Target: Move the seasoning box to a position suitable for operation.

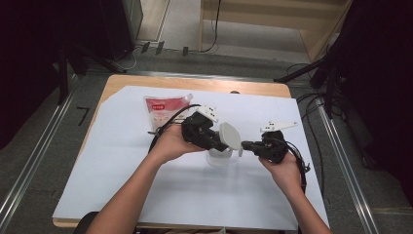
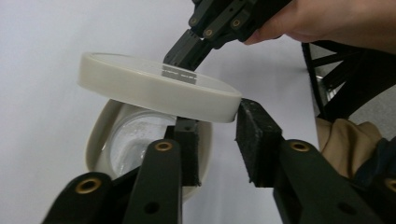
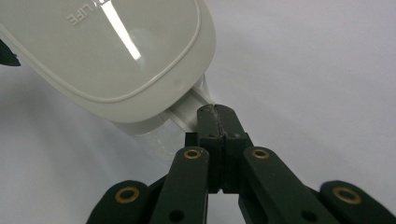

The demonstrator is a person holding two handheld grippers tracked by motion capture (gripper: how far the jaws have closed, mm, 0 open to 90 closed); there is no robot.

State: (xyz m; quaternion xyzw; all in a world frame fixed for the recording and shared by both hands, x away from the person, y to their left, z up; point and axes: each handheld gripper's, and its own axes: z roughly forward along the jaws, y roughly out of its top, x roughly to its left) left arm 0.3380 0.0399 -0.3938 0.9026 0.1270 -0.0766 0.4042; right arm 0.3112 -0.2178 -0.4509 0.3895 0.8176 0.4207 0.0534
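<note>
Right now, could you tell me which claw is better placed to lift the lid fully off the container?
Left. Its claw straddles the raised lid's edge, while the right claw is shut on the container's tab.

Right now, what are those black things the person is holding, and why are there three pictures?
They are claws, hand-held pinching tools. One picture looks down from above the table. The other two come from little cameras riding on each claw. On the white sheet stand a clear container and a pink and white pouch. The right claw is pinched shut on a small tab at the edge of the pale lid, tilting it up. The left claw is open around the lid's rim.
</note>
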